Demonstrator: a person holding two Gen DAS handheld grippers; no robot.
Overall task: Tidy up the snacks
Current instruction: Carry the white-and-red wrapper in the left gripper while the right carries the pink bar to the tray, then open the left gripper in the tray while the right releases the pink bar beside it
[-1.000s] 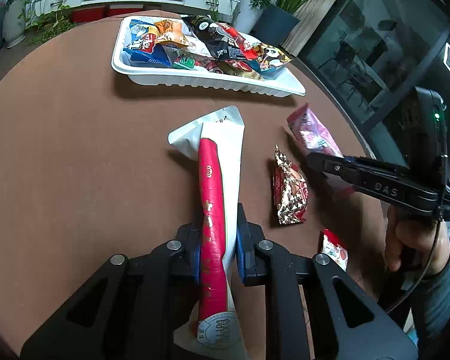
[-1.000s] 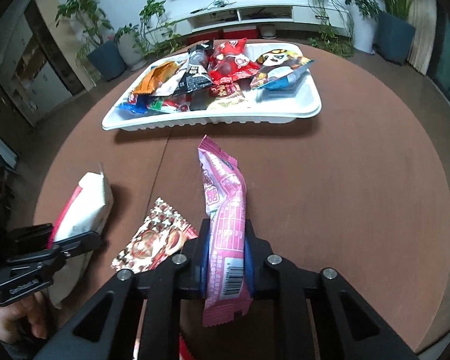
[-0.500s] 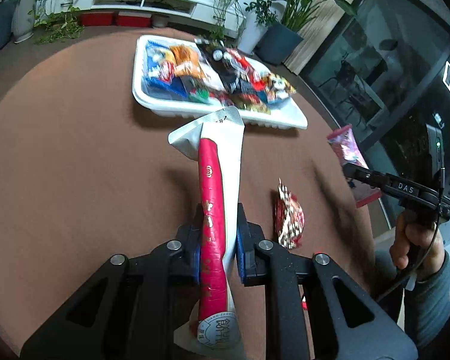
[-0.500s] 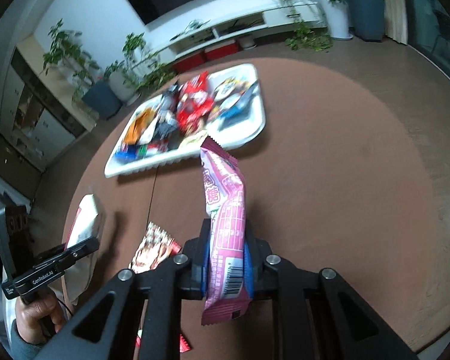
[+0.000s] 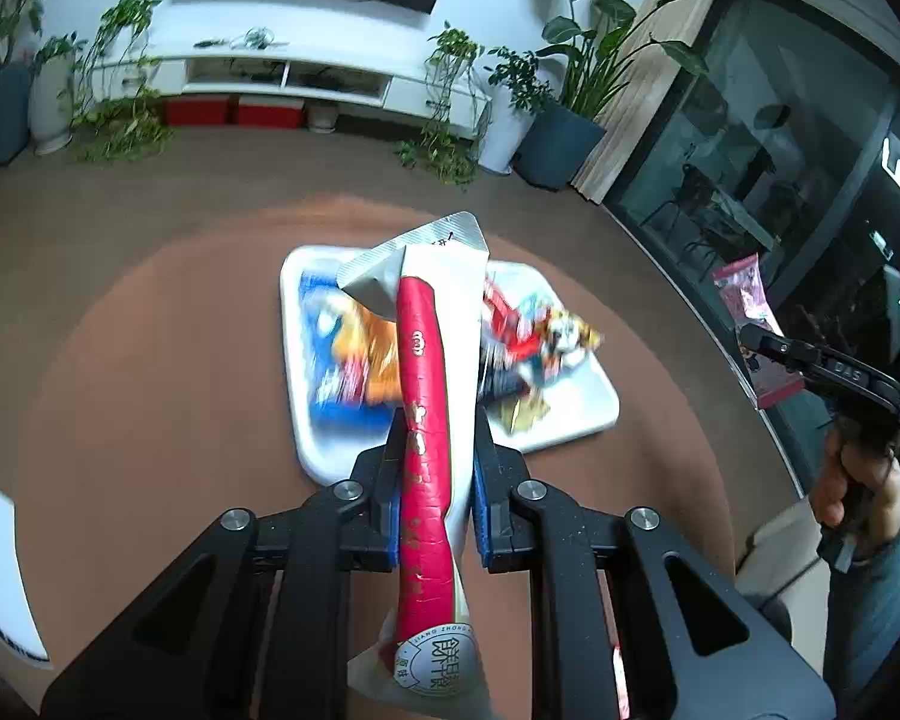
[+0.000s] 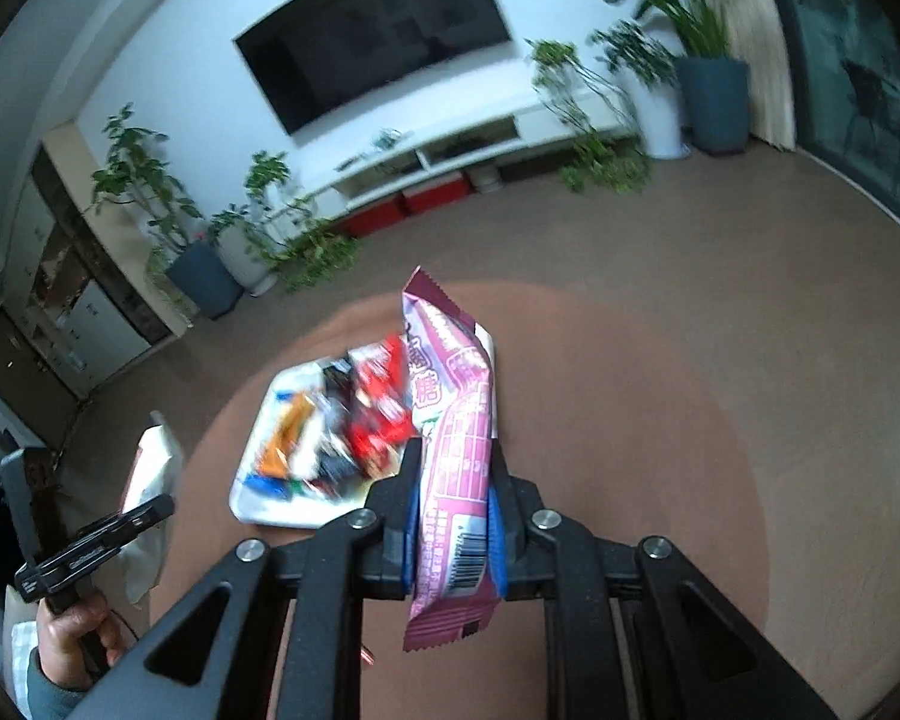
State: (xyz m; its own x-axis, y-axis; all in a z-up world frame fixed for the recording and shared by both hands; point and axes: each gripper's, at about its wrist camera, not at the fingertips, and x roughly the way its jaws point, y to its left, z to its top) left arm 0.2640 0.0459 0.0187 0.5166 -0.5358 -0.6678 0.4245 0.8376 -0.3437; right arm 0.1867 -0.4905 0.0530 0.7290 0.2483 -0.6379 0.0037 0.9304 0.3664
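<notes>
My left gripper (image 5: 435, 462) is shut on a white packet with a red stripe (image 5: 429, 396) and holds it high above the round brown table. My right gripper (image 6: 453, 510) is shut on a pink candy packet (image 6: 456, 438), also lifted high. A white tray (image 5: 324, 456) with several snack packets lies below and ahead of both; it also shows in the right wrist view (image 6: 264, 504). The right gripper with the pink packet shows at the right of the left wrist view (image 5: 810, 360). The left gripper with the white packet shows at the left of the right wrist view (image 6: 120, 522).
The round brown table (image 5: 150, 390) has its edge curving at the right. A TV cabinet (image 5: 282, 72) and potted plants (image 5: 558, 114) stand far behind. A glass wall (image 5: 780, 150) is at the right. A white object (image 5: 0, 570) sits at the left edge.
Both grippers have risen well above the table with their packets. The tray now looks smaller and sits under the packets' tips. The loose snacks on the table have dropped out of view.
</notes>
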